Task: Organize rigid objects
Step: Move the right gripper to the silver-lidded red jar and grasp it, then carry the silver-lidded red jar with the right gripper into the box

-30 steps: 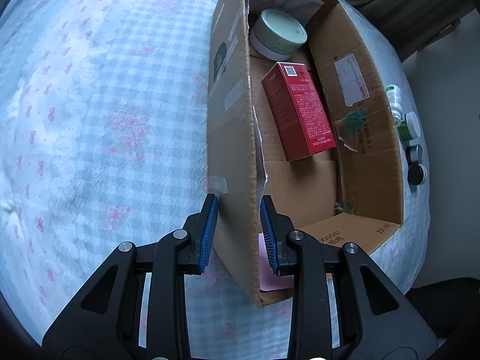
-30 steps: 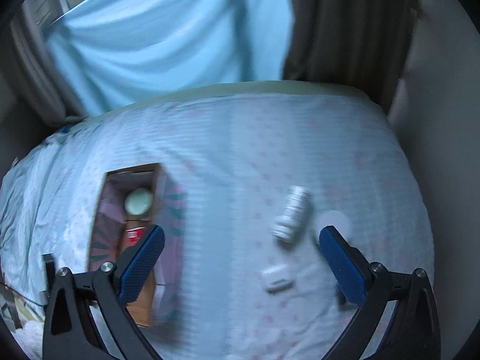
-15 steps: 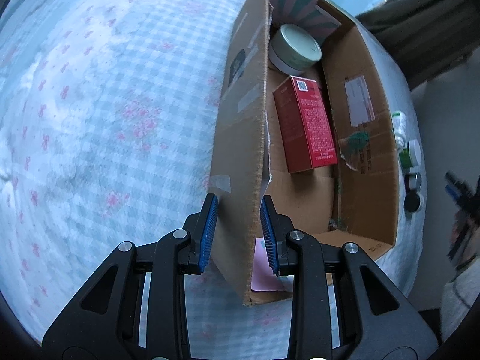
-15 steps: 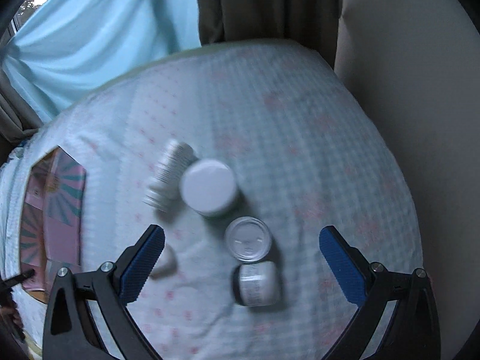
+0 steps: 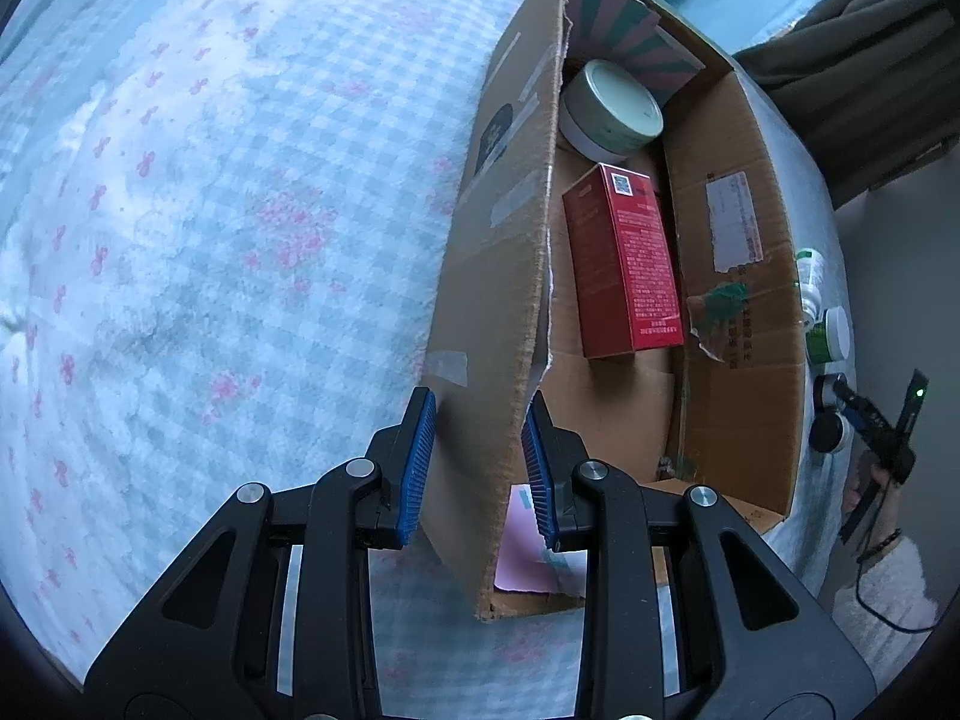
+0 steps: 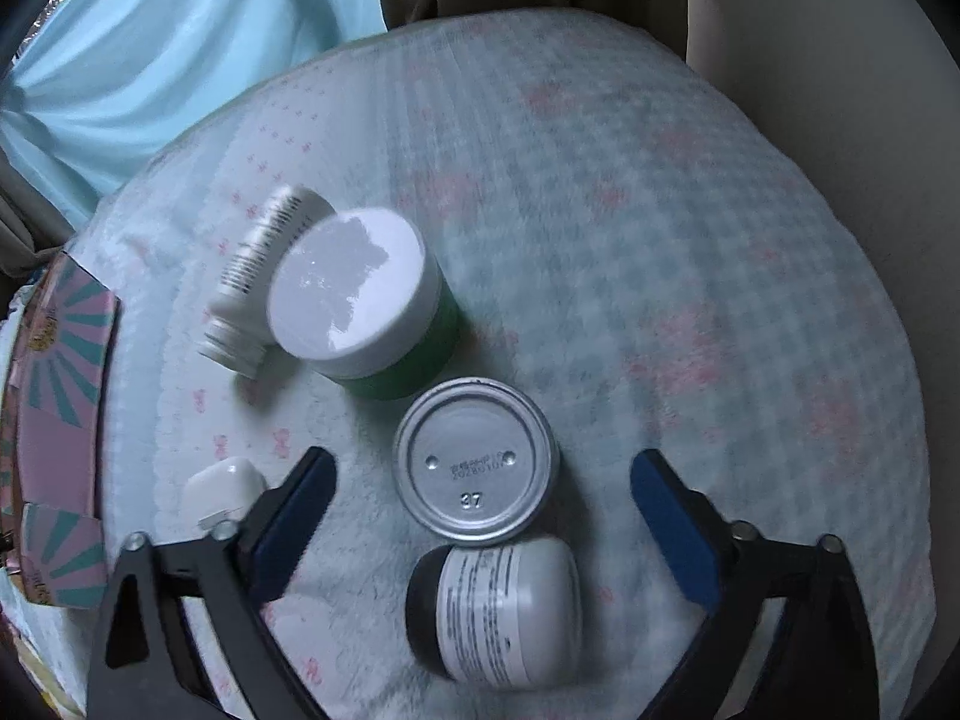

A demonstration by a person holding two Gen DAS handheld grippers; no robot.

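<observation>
Inside cardboard box [image 5: 738,300]: red carton [image 5: 624,264] (flat).

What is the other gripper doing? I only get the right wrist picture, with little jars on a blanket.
Observer: The left gripper is shut on a side wall of the cardboard box.
Operator: Anything in that box?
Observer: Yes, a red carton lies flat on its floor.
Operator: Only that?
Observer: No, a round pale tin sits behind the carton, at the far end.
Operator: Where are my jars from there?
Observer: Outside the box, past its far side wall, near the bed edge, with the right gripper over them.
</observation>
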